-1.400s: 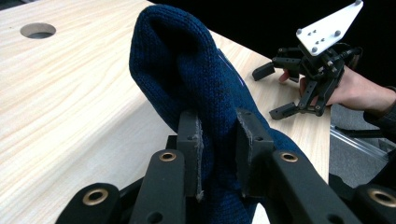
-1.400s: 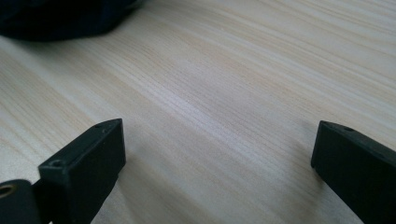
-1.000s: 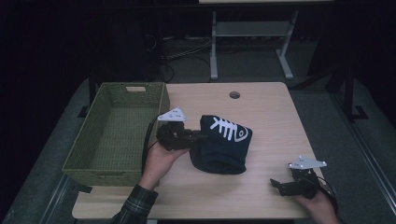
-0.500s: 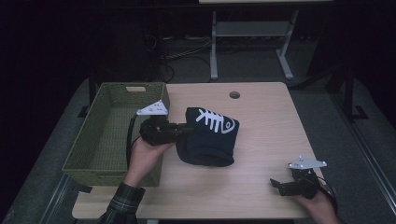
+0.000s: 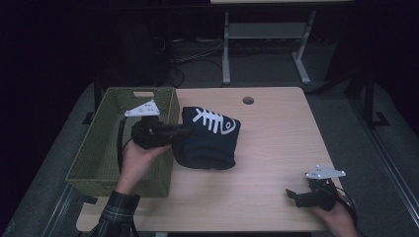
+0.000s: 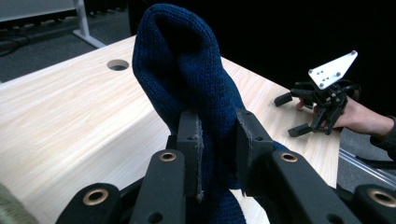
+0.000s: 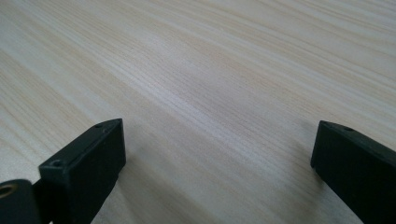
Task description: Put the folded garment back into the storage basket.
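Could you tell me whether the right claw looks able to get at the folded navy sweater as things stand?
Probably yes: bare table lies between the open right claw and the sweater, with nothing in the way. The left claw already grips the sweater's far side.

The basket (image 5: pixel 99 163) sits on the bench (image 5: pixel 276 148) at its left end. Just right of the basket, touching its right wall, lies the folded sweater (image 5: pixel 210 140). The left tongs (image 5: pixel 180 132) reach across that wall from the basket's side (clamped on the sweater's near edge). Well right of the basket, at the bench's front edge, rest the right tongs (image 5: pixel 294 195).
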### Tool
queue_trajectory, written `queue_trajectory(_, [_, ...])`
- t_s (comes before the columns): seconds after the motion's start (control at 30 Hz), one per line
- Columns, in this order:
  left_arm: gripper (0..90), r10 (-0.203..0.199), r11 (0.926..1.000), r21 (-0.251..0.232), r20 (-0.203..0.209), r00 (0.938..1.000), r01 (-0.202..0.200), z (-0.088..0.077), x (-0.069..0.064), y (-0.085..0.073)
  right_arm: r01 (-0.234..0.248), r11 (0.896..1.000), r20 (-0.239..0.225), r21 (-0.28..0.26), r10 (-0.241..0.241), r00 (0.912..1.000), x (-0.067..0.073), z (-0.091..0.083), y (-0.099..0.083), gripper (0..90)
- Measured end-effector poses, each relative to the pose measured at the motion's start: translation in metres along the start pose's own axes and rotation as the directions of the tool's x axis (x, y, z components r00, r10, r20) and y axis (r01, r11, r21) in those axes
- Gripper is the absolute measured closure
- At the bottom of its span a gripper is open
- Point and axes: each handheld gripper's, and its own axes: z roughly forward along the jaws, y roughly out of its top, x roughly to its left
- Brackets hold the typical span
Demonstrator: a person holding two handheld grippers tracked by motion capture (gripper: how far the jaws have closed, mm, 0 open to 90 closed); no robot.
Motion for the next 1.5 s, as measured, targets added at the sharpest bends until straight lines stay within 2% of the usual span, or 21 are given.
queue_trajectory(0.33, [73.8, 0.007, 0.9998, -0.017, -0.044, 0.999, -0.008, -0.024, 0.007, 0.007, 0.0, 1.0, 0.002, -0.001, 0.0, 1.0, 0.0, 0.0, 0.0, 2.8])
queue_trajectory(0.5, [73.8, 0.007, 0.9997, -0.022, -0.053, 0.9986, -0.008, -0.033, 0.011, 0.01, 0.0, 1.0, 0.002, -0.001, 0.0, 1.0, 0.0, 0.0, 0.0, 2.8])
queue_trajectory(0.7, [73.8, 0.013, 0.9996, -0.025, -0.084, 0.9964, -0.015, -0.052, 0.016, 0.014, -0.001, 1.0, 0.002, -0.001, 0.001, 1.0, 0.0, 0.0, 0.0, 2.8])
queue_trajectory(0.93, [73.9, 0.005, 0.9985, -0.053, -0.107, 0.9943, -0.011, -0.068, 0.021, 0.017, -0.002, 1.0, 0.002, 0.0, 0.002, 1.0, 0.0, 0.0, 0.0, 2.8])
queue_trajectory(1.23, [73.9, 0.018, 0.9973, -0.067, -0.155, 0.9878, -0.029, -0.098, 0.024, 0.025, -0.002, 1.0, 0.002, 0.0, 0.002, 1.0, 0.0, 0.0, 0.0, 2.9])
queue_trajectory(1.43, [73.9, 0.01, 0.9968, -0.077, -0.172, 0.985, -0.023, -0.11, 0.027, 0.023, -0.002, 1.0, 0.002, 0.0, 0.002, 1.0, 0.0, 0.0, 0.0, 2.9])
queue_trajectory(1.5, [73.9, 0.0, 0.996, -0.088, -0.184, 0.983, -0.016, -0.118, 0.03, 0.021, -0.003, 1.0, 0.003, -0.001, 0.003, 1.0, 0.0, 0.0, 0.0, 2.9])
